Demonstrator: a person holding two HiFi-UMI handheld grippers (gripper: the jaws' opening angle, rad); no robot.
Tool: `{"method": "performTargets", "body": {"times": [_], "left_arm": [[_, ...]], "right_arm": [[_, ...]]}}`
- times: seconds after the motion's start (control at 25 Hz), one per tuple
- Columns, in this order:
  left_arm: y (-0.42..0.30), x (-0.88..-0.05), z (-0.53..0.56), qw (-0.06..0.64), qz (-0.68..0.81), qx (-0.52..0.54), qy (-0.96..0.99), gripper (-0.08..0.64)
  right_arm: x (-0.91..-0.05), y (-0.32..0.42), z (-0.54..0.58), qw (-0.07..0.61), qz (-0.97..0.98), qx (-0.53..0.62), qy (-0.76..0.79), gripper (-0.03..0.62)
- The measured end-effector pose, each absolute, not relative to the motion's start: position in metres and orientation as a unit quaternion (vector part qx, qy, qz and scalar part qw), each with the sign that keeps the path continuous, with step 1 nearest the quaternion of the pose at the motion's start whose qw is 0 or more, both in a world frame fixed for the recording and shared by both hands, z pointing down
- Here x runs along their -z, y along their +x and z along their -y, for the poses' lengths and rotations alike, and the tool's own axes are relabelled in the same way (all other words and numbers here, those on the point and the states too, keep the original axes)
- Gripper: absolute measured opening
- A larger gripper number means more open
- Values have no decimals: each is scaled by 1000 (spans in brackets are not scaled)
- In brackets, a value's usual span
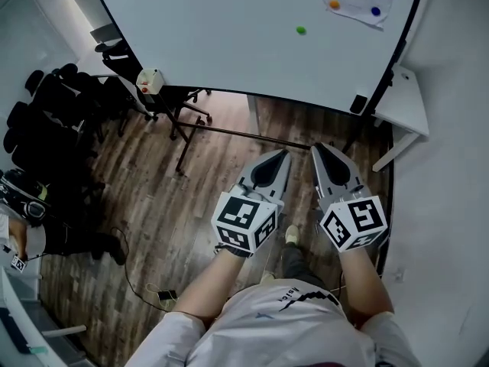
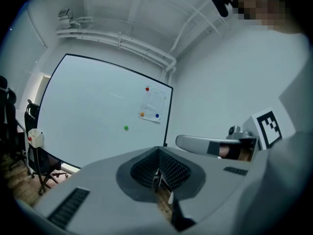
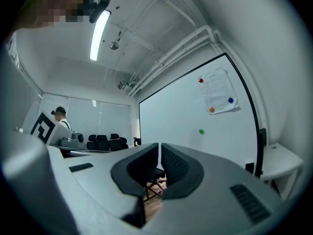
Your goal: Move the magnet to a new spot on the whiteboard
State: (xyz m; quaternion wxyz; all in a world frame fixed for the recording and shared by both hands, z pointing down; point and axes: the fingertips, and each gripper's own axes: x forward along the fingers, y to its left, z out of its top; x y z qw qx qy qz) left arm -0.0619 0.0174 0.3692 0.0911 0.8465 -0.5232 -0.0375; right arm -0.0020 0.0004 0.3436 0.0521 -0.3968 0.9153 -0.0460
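The person's grey left gripper (image 1: pixel 283 154) and right gripper (image 1: pixel 316 148), both pinched shut and empty, face the large white whiteboard (image 1: pixel 214 44). Its small round green magnet (image 1: pixel 301 30), well apart from them, looks light, hard and slick, and is best pinched across its rim.

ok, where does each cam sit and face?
Head view: on head, steeply down; whiteboard, floor, forearms, left gripper, right gripper.
Left gripper view: on left gripper, along shut jaws toward whiteboard; right gripper at right.
Right gripper view: on right gripper, along shut jaws; whiteboard right, left gripper left.
All share: green magnet.
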Motion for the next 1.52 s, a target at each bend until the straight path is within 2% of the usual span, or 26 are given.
{"method": "performTargets", "body": {"times": [0.52,0.84,1.52], "left_arm": [[-76,-360,149,79,562,35,823,9],[-92,-363,205,79,563,24,822,9],[-143,-367,330,73,502,34,861,9]], "right_arm": [[-337,-12,195,42,-919,24,-391,17],[-347,-30,262,25,-914,22,-404,61],[-360,-60,387,-21,-840,-35,-541,81]]}}
